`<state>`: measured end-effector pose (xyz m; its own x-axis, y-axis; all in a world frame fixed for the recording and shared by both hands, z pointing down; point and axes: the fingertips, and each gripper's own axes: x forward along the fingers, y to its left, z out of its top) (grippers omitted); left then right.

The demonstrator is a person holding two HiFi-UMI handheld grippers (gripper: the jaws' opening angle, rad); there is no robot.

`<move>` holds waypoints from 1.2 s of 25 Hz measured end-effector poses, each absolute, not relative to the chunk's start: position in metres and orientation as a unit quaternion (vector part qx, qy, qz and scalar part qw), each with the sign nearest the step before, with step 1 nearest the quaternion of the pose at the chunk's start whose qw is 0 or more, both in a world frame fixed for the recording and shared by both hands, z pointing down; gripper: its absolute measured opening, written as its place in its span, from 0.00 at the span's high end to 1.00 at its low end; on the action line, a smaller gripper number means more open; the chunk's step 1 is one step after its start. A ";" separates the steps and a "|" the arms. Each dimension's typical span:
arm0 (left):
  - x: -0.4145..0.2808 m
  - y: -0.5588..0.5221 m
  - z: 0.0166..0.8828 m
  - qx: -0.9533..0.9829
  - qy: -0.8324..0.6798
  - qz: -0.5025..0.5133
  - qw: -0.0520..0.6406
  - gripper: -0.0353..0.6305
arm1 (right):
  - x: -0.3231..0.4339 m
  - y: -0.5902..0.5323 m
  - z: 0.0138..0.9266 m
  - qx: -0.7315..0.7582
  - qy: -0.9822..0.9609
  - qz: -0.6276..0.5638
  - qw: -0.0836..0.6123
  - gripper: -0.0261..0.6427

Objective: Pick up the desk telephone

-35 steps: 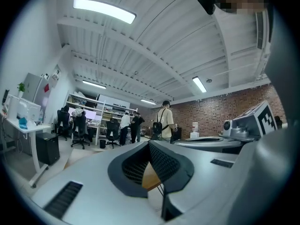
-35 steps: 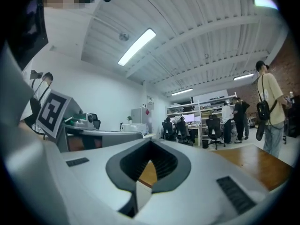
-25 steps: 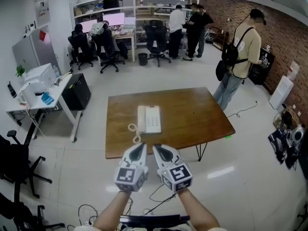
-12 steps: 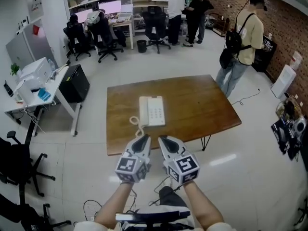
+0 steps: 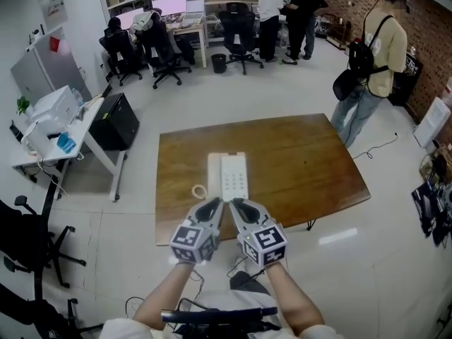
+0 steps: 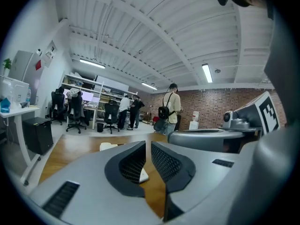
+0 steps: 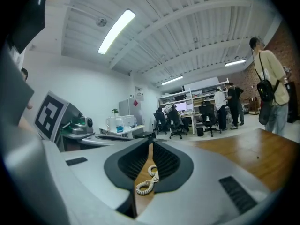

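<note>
Floor (image 5: 233, 97): glossy white tile. Brick wall (image 5: 424, 20): at 2 o'clock. Wooden desk (image 5: 311, 161): at centre, on thin black legs. White side table (image 5: 88, 129): at 9 o'clock, with a black cabinet (image 5: 116, 122) just beside it. Shelved workstations (image 5: 191, 30): at 12 o'clock, with lit monitors (image 5: 168, 6) and black swivel chairs (image 5: 166, 51). White ribbed ceiling (image 6: 140, 41): carries tube lights (image 6: 206, 72).

White desk telephone (image 5: 227, 176), its cream coiled cord (image 5: 200, 191) curling just ahead of the left gripper (image 5: 212, 205), is lying on a brown wood-grain table (image 5: 296, 168); the gripper is showing grey shells, black grid-textured pads (image 6: 133, 165), black-and-white marker squares (image 5: 189, 244).
</note>
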<state>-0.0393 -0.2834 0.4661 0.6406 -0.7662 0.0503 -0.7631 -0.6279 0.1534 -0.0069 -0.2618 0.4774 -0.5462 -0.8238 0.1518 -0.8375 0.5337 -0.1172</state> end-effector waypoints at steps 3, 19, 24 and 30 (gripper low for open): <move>-0.034 -0.309 0.479 0.895 -0.436 0.007 0.093 0.90 | 0.000 -0.287 0.496 0.468 -0.876 0.106 0.050 0.92; -0.057 -0.418 0.594 0.855 -0.464 0.092 0.213 0.50 | 0.048 -0.384 0.599 0.454 -0.856 0.227 0.099 0.60; -0.064 -0.439 0.623 0.849 -0.450 0.108 0.254 0.41 | 0.057 -0.412 0.645 0.440 -0.839 0.298 0.118 0.46; -0.051 -0.455 0.649 0.859 -0.391 0.130 0.304 0.35 | 0.052 -0.430 0.677 0.419 -0.824 0.359 0.127 0.45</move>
